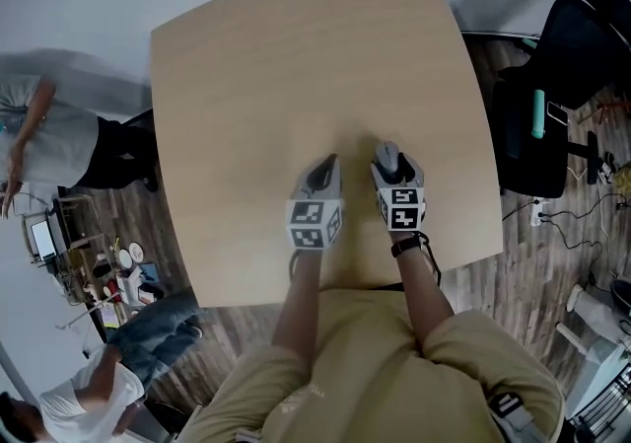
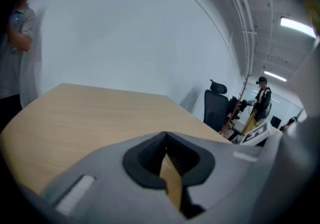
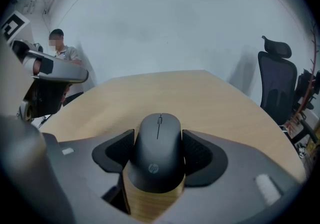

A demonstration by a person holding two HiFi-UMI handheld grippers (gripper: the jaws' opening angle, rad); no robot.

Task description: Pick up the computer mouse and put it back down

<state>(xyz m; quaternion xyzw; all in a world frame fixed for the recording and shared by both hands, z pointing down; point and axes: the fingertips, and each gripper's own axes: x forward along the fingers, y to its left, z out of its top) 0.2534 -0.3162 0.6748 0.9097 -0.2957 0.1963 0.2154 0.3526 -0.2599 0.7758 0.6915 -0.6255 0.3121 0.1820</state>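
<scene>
A person stands at the near edge of a light wooden table [image 1: 296, 66], a gripper in each hand. The left gripper [image 1: 323, 175] and right gripper [image 1: 398, 175] are side by side over the tabletop. A dark computer mouse [image 1: 386, 153] sits between the right gripper's jaws. A black office chair [image 1: 552, 86] stands to the table's right.

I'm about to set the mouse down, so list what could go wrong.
The mouse is pinched only by its sides in the right gripper's jaws; it may slip or land tilted on the table. The left gripper sits close alongside and could knock it.
</scene>
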